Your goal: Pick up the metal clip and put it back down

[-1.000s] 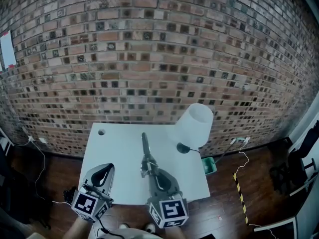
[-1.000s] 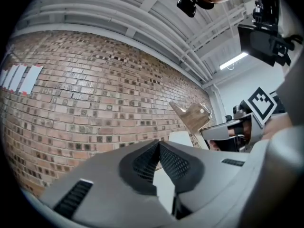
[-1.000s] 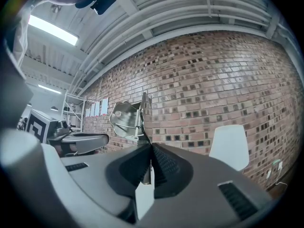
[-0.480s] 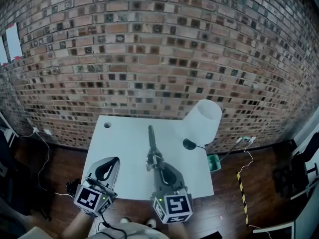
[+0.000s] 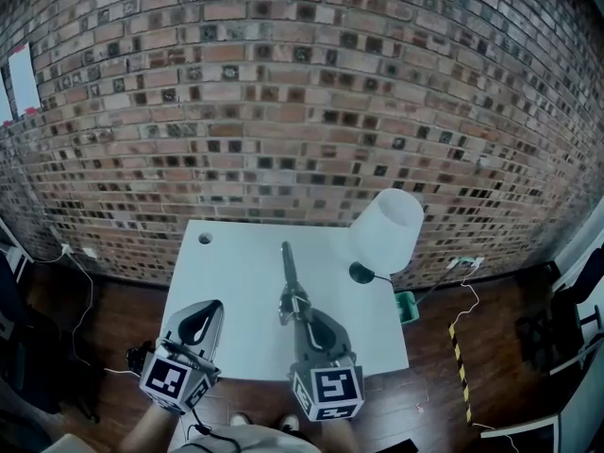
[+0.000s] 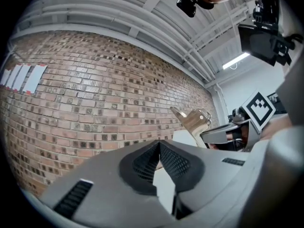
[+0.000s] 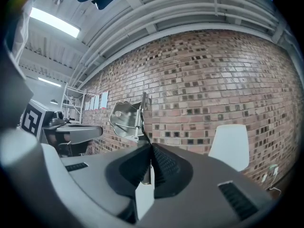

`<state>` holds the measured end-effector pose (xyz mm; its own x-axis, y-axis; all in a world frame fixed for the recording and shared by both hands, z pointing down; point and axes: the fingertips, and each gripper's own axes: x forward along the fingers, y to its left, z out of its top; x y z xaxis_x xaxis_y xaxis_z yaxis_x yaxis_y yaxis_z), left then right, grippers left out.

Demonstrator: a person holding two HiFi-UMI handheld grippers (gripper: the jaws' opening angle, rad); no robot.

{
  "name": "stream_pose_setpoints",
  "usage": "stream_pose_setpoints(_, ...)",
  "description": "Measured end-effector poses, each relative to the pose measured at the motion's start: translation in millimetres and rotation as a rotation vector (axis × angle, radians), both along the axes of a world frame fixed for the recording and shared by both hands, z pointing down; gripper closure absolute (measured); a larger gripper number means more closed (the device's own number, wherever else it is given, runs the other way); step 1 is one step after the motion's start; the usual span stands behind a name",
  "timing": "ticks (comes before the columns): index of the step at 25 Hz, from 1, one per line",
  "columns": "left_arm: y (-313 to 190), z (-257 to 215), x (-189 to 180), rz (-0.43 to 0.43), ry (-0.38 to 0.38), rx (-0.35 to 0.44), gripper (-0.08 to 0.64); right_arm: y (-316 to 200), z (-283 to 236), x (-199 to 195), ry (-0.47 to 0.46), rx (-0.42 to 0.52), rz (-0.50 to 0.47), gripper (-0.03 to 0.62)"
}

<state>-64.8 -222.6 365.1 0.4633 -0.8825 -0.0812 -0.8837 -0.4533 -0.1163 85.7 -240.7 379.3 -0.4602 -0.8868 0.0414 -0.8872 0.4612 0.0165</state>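
Metal clip (image 5: 288, 274): raised over white table (image 5: 226, 291), centre. Left gripper (image 5: 209, 310): near left, jaws together, empty. Right gripper (image 5: 300, 321): clamped on clip's near end. Advice: lower slowly, keep clip flat, stay clear of lamp (image 5: 385, 232), then release.

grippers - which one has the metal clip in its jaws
The right gripper: its jaws are shut on the metal clip. The left gripper is shut with nothing between its jaws.
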Motion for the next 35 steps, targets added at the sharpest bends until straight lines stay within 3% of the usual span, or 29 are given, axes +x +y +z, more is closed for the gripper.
stream_pose_setpoints(3, 1, 9, -14, -0.011, 0.008, -0.028, 0.557, -7, 16, -4, 0.097, -0.002, 0.005, 0.598)
stream_pose_setpoints(12, 1, 48, -43, -0.018, 0.013, -0.113, 0.557, -52, 83, 7, 0.565, -0.043, 0.028, 0.598)
stream_pose_setpoints(16, -17, 60, -42, -0.048, 0.005, -0.184, 0.557, -79, 127, 2, 0.736, -0.053, -0.022, 0.598)
stream_pose_setpoints(19, -33, 58, -40, -0.080, -0.006, -0.202, 0.557, -96, 161, -10, 0.816, -0.064, -0.082, 0.598)
stream_pose_setpoints(24, -64, 70, -39, -0.141, -0.031, -0.238, 0.557, -114, 223, -23, 1.046, -0.039, -0.179, 0.598)
stream_pose_setpoints(29, -83, 81, -36, -0.184, -0.058, -0.272, 0.558, -129, 281, -28, 1.167, -0.051, -0.255, 0.598)
stream_pose_setpoints(35, -103, 99, -35, -0.218, -0.080, -0.321, 0.557, -139, 331, -35, 1.209, -0.097, -0.350, 0.598)
